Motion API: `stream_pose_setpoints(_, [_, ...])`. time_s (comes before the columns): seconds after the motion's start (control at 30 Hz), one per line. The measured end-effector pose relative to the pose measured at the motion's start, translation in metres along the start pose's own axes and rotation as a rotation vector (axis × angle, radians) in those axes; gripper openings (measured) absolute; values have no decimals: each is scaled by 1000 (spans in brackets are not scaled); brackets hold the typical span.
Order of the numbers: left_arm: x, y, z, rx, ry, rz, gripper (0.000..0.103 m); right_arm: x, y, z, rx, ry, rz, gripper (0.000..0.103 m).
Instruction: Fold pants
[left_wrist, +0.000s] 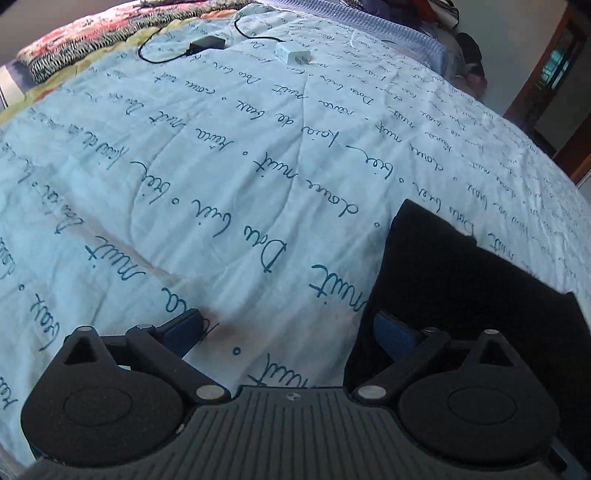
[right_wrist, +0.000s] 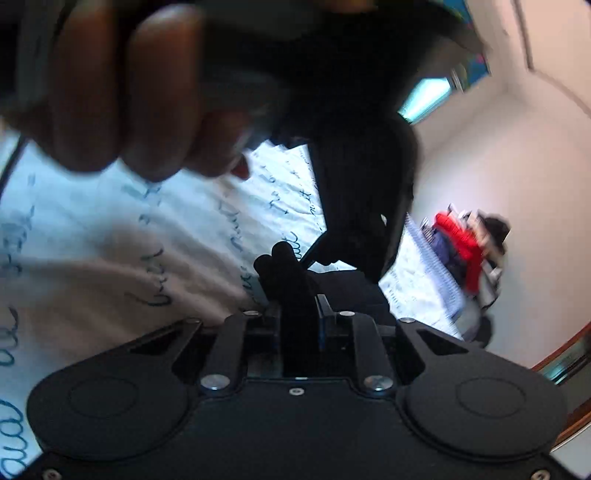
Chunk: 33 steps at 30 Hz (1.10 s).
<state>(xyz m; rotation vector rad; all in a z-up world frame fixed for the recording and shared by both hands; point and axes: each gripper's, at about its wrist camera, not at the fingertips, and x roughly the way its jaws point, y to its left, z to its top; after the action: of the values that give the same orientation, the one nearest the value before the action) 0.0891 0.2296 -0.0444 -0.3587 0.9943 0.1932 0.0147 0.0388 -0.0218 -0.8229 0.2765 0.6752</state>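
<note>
Pants (right_wrist: 295, 295) between right fingers (right_wrist: 325, 310)

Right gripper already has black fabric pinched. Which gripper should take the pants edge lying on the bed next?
Left. The left gripper hangs open over the bedspread, one finger already above the black pants. The right gripper is shut on the pants, so it isn't free.

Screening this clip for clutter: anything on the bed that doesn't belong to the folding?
Yes. A black adapter with its loose cable and a white charger lie on the bedspread at the far end, apart from the black pants.
</note>
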Motion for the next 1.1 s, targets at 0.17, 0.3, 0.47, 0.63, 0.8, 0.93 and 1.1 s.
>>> stream_pose_setpoints(0.17, [10,0,13,-117,53,-204,102,-16,-42,1,235,-52,74,17])
stream_pose_setpoints(0.3, [21,-15,25,-144,73,-318,101,-28,-72,-4,412,-80,124,17])
stream_pose_setpoints(0.47, [39,-36,36,-148,133,-381,51,-29,-85,-16,558,-90,180,17])
stream_pose_setpoints(0.63, [38,-42,32,-141,127,-367,24,-40,-108,-32,677,-104,262,19])
stream_pose_setpoints(0.8, [25,-52,25,-95,65,-324,23,-4,-133,-54,791,43,128,19])
stream_pose_setpoints(0.93, [-1,-65,20,-56,1,-282,22,14,-117,-51,810,51,214,19])
stream_pose_setpoints(1.1, [-43,-89,6,-3,-63,-250,19,1,-127,-48,850,-38,232,19])
